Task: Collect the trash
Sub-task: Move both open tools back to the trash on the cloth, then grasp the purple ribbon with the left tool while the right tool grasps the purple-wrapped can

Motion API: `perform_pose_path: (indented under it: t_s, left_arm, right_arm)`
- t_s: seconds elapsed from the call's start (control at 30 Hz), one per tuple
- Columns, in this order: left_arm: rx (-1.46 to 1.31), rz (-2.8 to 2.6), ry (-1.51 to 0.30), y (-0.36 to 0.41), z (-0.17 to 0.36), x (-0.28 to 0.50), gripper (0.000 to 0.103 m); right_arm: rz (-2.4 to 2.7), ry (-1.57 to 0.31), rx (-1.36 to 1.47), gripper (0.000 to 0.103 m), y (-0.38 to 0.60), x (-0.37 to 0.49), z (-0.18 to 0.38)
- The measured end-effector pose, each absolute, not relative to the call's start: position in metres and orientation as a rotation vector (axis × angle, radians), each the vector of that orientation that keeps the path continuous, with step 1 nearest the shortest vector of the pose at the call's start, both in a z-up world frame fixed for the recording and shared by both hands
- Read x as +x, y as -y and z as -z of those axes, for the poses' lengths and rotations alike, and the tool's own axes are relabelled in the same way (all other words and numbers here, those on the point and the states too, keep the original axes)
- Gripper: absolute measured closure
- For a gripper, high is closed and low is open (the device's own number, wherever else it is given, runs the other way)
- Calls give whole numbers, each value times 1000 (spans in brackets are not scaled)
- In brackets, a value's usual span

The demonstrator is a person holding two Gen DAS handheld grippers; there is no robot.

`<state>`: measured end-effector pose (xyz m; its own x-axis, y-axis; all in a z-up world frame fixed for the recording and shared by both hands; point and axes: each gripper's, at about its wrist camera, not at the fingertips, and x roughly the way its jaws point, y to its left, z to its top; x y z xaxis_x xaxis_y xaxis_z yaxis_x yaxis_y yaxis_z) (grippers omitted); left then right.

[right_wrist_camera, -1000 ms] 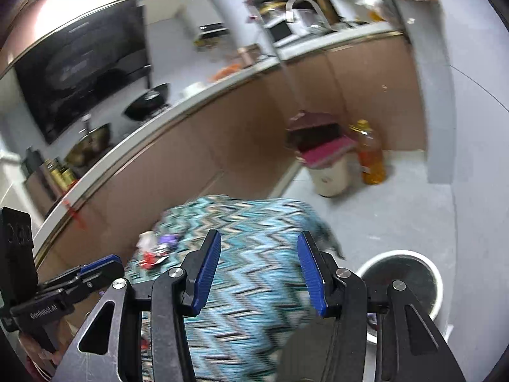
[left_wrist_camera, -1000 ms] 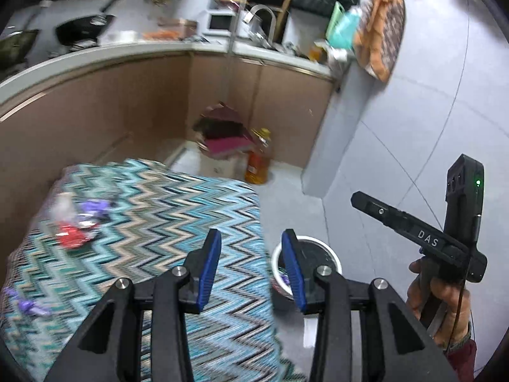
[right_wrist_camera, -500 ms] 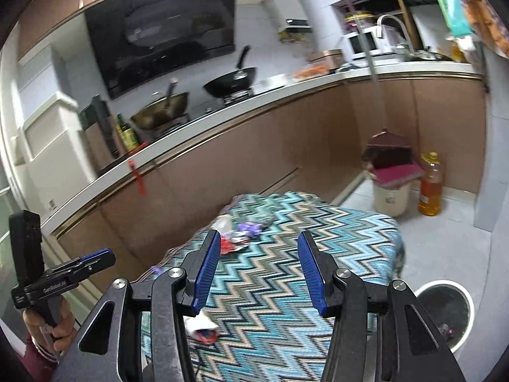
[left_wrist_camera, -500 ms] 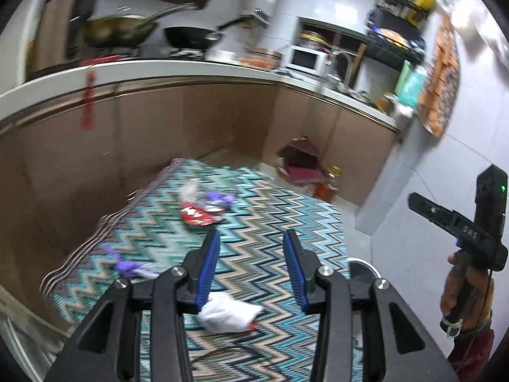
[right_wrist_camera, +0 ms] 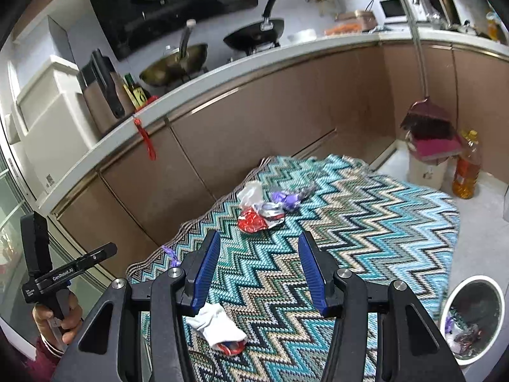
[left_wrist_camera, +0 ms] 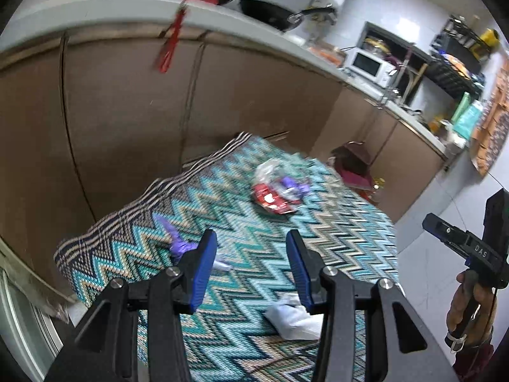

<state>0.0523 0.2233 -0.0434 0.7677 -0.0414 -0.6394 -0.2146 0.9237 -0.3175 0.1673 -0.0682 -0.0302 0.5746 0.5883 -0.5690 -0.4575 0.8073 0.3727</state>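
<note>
**Both views swing from the bin to the littered cloth**

A second ago the left wrist view looked past the cloth's edge to the floor and the white bin; now it faces the zigzag-patterned tabletop (left_wrist_camera: 334, 232) and the brown cabinets behind it. The white bin (right_wrist_camera: 474, 289), seen between the cameras before, now sits at the lower right of the right wrist view, with scraps inside.

The left hand-held gripper (left_wrist_camera: 251, 270) is released, its blue pads parted with nothing between them, a little wider than before. The right hand-held gripper (right_wrist_camera: 259, 270) is likewise released and empty.

The trash lies on the cloth: a red wrapper pile (left_wrist_camera: 273, 195) with clear plastic and purple bits at the far side, a purple scrap (left_wrist_camera: 178, 242) near the left edge, and a crumpled white tissue (right_wrist_camera: 216, 321) close under the grippers.

Behind runs a white counter with two pans, a microwave (left_wrist_camera: 369, 63) and a sink. A broom, small bucket and oil bottle (right_wrist_camera: 466, 172) stand on the grey floor.
</note>
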Motion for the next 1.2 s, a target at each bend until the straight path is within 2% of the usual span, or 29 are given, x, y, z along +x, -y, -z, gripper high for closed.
perform_pose_path:
  t_s: [0.23, 0.43, 1.03, 1.2]
  left_arm:
    - [-492, -202, -801, -268, 113, 79, 60]
    - [-565, -259, -850, -295, 152, 100, 60]
    - [-622, -255, -886, -302, 182, 149, 59]
    - [-636, -248, -895, -300, 189, 159, 59]
  right_arm:
    - [-611, -834, 127, 52, 32, 231, 77]
    - [-625, -889, 83, 52, 4, 285, 112]
    - [-651, -972, 39, 47, -52, 395, 188]
    - [-706, -978, 38, 54, -66, 402, 198]
